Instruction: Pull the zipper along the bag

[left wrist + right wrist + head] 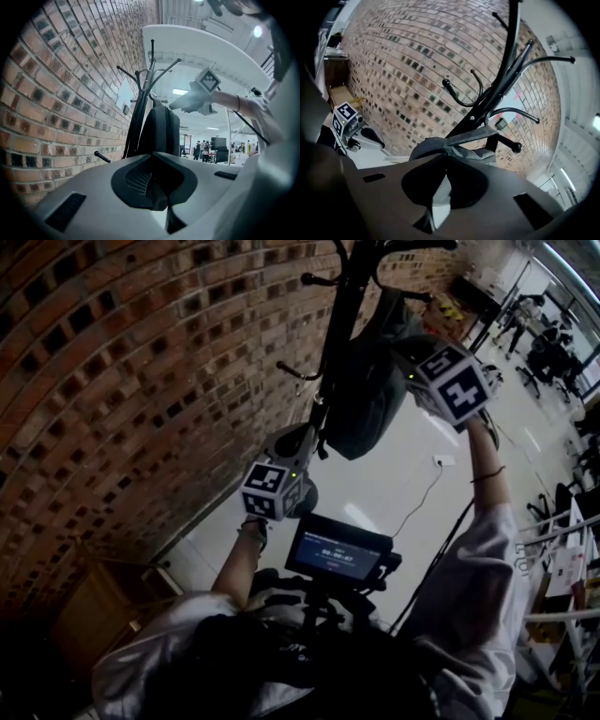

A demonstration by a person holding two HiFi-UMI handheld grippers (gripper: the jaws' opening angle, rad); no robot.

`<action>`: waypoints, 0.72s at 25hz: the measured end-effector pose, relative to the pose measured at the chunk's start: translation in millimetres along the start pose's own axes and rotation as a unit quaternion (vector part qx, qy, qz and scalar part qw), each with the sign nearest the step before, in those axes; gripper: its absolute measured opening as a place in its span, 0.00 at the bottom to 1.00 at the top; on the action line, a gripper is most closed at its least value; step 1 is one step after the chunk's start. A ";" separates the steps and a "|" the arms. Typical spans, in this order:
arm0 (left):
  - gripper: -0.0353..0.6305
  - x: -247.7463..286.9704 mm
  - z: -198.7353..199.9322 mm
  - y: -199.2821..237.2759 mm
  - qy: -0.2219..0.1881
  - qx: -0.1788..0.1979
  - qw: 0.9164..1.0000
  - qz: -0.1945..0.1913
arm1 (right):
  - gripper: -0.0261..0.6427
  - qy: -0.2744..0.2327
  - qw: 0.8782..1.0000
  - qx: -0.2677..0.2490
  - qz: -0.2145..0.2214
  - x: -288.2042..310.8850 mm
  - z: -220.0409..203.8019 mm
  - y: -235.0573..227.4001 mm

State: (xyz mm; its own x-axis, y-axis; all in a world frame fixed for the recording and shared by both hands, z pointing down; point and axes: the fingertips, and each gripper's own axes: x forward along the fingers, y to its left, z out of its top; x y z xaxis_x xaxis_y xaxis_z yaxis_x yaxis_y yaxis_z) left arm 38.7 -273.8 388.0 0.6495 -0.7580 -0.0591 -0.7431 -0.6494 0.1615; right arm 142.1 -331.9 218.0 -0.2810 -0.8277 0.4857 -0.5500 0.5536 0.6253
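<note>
A dark grey backpack (367, 395) hangs from a black coat rack (343, 320) in front of a brick wall. My right gripper (405, 351) reaches in at the bag's top. In the right gripper view its jaws (443, 161) are shut on a narrow grey strip, seemingly the zipper pull, with the bag's top fabric (454, 143) right at the tips. My left gripper (315, 442) sits level beside the bag's bottom corner. Its jaws (154, 164) are shut, and whether they pinch anything I cannot tell. The backpack (161, 129) shows just ahead in the left gripper view.
The brick wall (131, 362) runs along the left. The rack's hooks (461, 93) stick out around the bag's top. A monitor (337, 554) is mounted in front of my chest. A wooden cabinet (98, 606) stands low left, and a cable (422, 498) lies on the pale floor.
</note>
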 end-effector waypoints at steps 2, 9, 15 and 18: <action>0.06 3.4 1.8 -3.4 -0.005 0.000 1.000 -0.005 | 0.06 0.018 1.000 -0.019 0.002 1.2 0.6 4.4; 0.06 13.1 -0.6 -14.1 -0.004 0.000 1.000 -0.019 | 0.06 0.029 0.998 -0.048 0.009 -1.8 -4.3 14.1; 0.06 20.4 6.3 -31.4 -0.010 0.011 0.999 -0.042 | 0.06 0.040 0.997 -0.064 0.009 0.2 -8.0 11.3; 0.06 25.1 1.7 -28.9 -0.005 0.012 0.999 -0.035 | 0.06 0.053 0.995 -0.086 -0.003 2.7 -10.3 9.7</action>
State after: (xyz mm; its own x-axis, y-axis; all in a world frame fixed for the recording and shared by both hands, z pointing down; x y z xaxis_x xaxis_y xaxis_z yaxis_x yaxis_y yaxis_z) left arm 76.2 -274.3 380.2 0.6985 -0.7111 -0.0802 -0.6994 -0.7021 0.1339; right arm 144.0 -327.8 231.7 -0.1878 -0.8222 0.5373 -0.4072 0.5630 0.7192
